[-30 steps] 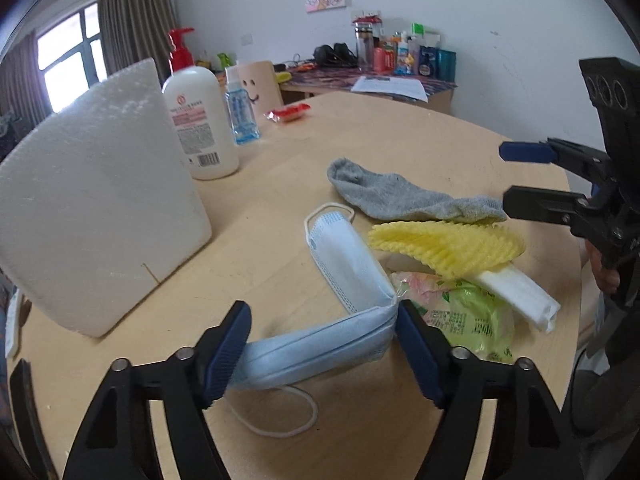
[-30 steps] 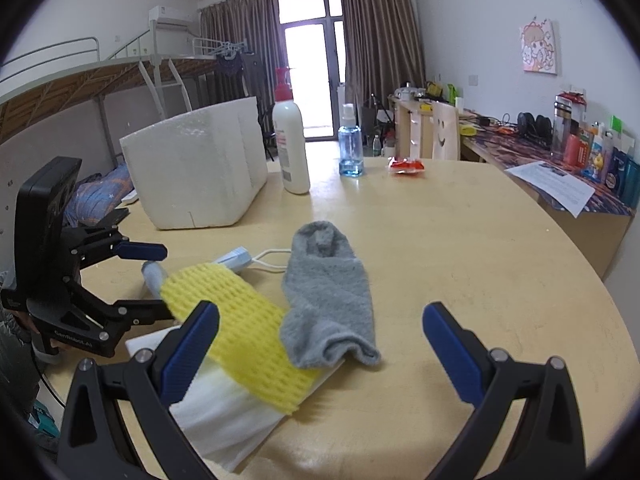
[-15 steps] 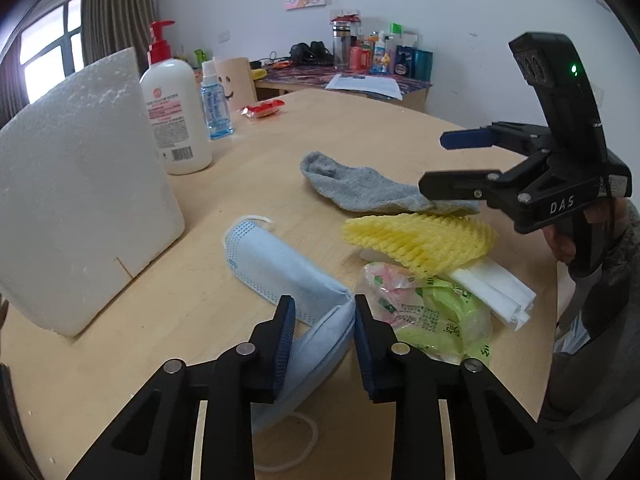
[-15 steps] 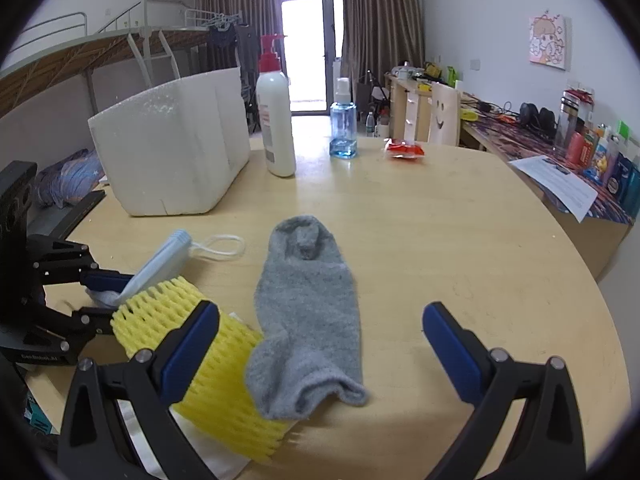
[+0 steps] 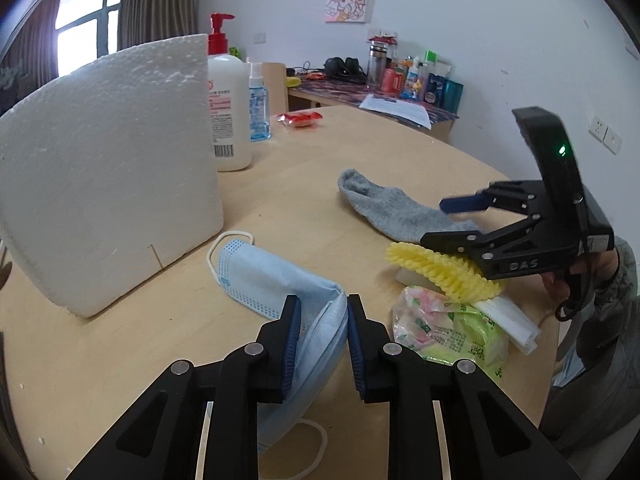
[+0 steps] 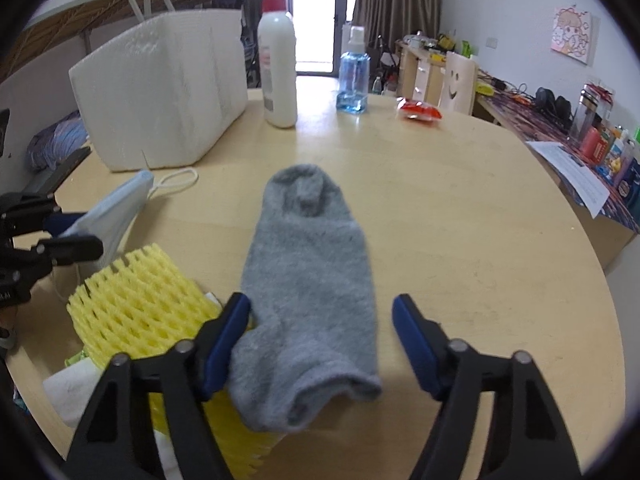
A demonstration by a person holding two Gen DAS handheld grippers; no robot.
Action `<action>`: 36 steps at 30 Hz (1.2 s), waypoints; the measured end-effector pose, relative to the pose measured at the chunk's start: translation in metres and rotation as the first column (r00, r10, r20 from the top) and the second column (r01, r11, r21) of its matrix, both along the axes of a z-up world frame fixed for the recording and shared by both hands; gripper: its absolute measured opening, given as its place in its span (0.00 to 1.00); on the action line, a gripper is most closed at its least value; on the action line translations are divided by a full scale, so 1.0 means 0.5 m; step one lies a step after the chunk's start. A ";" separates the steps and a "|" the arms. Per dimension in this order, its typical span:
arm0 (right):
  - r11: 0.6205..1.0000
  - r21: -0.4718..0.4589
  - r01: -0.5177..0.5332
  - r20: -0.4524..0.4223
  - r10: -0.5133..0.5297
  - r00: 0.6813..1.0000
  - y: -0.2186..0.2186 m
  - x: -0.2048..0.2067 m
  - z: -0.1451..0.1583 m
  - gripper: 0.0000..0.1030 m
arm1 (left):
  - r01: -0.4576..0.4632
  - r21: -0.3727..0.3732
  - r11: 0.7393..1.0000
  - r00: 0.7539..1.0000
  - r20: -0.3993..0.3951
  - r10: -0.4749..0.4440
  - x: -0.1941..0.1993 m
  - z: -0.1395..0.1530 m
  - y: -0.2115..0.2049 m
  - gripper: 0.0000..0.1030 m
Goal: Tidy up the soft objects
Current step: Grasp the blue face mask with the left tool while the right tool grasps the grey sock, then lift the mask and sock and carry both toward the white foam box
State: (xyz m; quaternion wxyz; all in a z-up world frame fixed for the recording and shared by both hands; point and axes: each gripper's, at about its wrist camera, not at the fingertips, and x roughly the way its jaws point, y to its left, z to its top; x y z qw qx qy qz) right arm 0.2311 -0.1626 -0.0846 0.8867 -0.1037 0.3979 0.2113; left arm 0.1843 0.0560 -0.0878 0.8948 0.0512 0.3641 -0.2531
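L hand-held gripper [image 5: 319, 320] clamped on blue mask [image 5: 276, 284]; R hand-held gripper [image 6: 320, 344] wide open, straddling grey sock [image 6: 308, 280].

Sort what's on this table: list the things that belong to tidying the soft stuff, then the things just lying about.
Belongs to the job:
face mask, pinched in the left gripper
grey sock, between the open right gripper fingers
yellow foam net
tissue pack
foam box

Lying about:
lotion bottle
blue spray bottle
red packet
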 end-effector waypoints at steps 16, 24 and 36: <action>0.998 0.031 0.061 -0.024 -0.061 0.998 -0.030 0.017 0.006 0.22 | -0.025 -0.051 0.998 0.999 0.046 0.028 -0.026 0.019 0.021 0.23; 0.990 0.114 0.084 0.049 -0.090 0.995 -0.047 -0.006 0.062 0.22 | -0.063 -0.090 0.994 0.992 0.108 0.072 -0.049 0.050 0.040 0.22; 0.974 0.227 0.007 0.162 -0.045 0.986 -0.045 -0.061 0.143 0.22 | -0.139 -0.085 0.987 0.963 0.221 0.154 -0.127 0.117 0.025 0.22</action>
